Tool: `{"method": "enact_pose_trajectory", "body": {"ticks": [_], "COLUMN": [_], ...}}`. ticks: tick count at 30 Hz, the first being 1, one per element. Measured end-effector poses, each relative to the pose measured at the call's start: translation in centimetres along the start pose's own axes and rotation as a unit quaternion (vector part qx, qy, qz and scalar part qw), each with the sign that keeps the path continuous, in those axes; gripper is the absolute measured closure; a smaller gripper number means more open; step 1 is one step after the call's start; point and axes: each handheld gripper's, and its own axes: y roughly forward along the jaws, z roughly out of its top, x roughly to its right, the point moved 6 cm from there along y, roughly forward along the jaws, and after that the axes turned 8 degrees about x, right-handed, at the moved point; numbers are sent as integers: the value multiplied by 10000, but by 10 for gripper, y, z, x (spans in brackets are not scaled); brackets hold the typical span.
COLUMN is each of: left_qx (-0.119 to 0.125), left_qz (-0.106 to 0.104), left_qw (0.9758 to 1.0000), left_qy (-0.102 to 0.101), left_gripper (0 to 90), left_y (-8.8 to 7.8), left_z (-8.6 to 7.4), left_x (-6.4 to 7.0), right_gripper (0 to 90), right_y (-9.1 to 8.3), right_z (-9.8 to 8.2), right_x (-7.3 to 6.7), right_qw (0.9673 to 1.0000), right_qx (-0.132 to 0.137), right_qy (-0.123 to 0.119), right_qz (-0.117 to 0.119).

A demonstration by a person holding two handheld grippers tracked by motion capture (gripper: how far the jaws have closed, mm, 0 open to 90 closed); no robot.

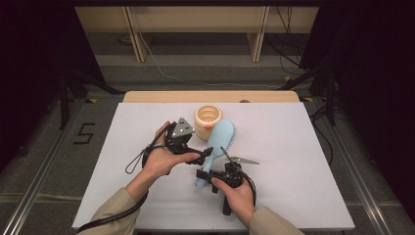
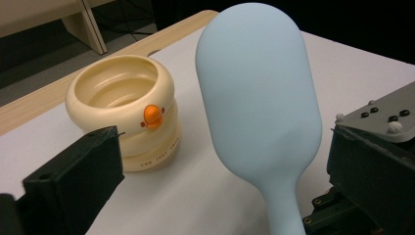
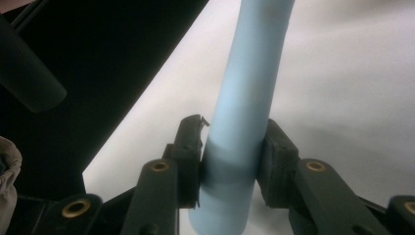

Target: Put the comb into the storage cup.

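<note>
High view: I am holding the right tongs (image 1: 211,172) on the handle of the pale blue hairbrush (image 1: 219,138) at frame centre, on the white worktop (image 1: 303,161); the left tongs (image 1: 208,152) are touching it.

Left gripper view: the left tongs are standing spread around the hairbrush; cream pot (image 2: 122,107) at left.

Right gripper view: the right tongs (image 3: 230,156) are pinching the handle.

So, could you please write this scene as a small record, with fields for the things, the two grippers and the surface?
held thing: light blue hairbrush, handle clamped, head raised off the table
right gripper: shut on the brush handle
left gripper: jaws open, standing on both sides of the brush
other thing: cream ring-shaped cup with orange duck bill, upright, beside the brush head
surface: white table
</note>
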Motion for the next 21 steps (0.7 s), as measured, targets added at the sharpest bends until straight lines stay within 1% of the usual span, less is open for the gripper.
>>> {"method": "enact_pose_trajectory", "body": {"ticks": [4,8,11,21], "left_qx": [11,-10,0,-75], "left_qz": [-42,-106,-109,-173], "left_qw": [9999,9998,9998,9995], "left_qy": [-95,-167,-189,-238], "left_gripper": [0,0,0,0], "left_y": [5,10,14,27], "left_z": [4,8,11,19], "left_x": [1,2,2,6], "right_gripper": [665,665,665,665], "right_y": [0,0,0,0], "right_z": [0,0,0,0], "right_x": [0,0,0,0], "right_qw": [10000,10000,10000,10000], "right_qx": [20,-1,-3,8], "right_qy": [-19,19,11,10], "right_qz": [-9,-10,-6,-11]}}
